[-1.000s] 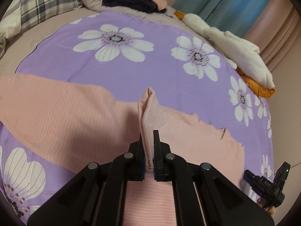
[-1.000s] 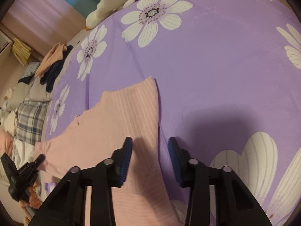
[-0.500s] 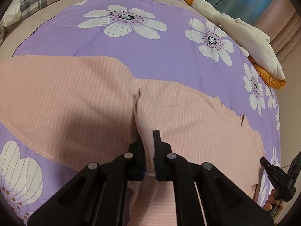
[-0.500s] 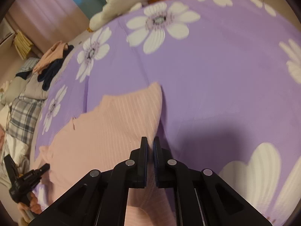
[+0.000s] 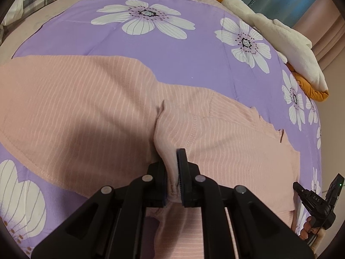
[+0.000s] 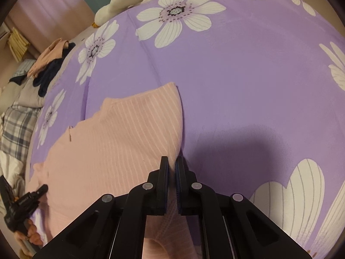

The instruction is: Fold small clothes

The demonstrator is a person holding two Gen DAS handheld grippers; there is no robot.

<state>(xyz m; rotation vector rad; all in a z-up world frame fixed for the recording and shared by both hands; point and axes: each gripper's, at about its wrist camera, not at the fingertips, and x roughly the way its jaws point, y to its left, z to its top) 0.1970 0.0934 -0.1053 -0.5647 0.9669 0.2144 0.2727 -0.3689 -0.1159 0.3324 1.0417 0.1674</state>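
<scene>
1. Left tongs (image 5: 173, 172) opening at this moment, jaws only a narrow gap apart, a raised ridge of the pink striped garment (image 5: 90, 112) still pinched up between the pads.
2. Right tongs (image 6: 171, 172) clamped tight on the garment's edge (image 6: 120, 142), thin fold of pink cloth caught between the jaws.
3. Spread flat ahead of both tongs on the purple flowered bedspread (image 5: 183, 49), wide body to the left of the left tongs, narrower part with a stitched seam running off to their right.
4. Seen from the right tongs: bare bedspread (image 6: 248, 82) to the right of the jaws, garment stretching away to the left.
5. Far beyond the left tongs, up right: white plush toy (image 5: 284, 36) at the bedspread's edge.
6. Far left of the right tongs: heap of dark and peach clothes (image 6: 49, 64), plaid pillow (image 6: 17, 127) below it.
</scene>
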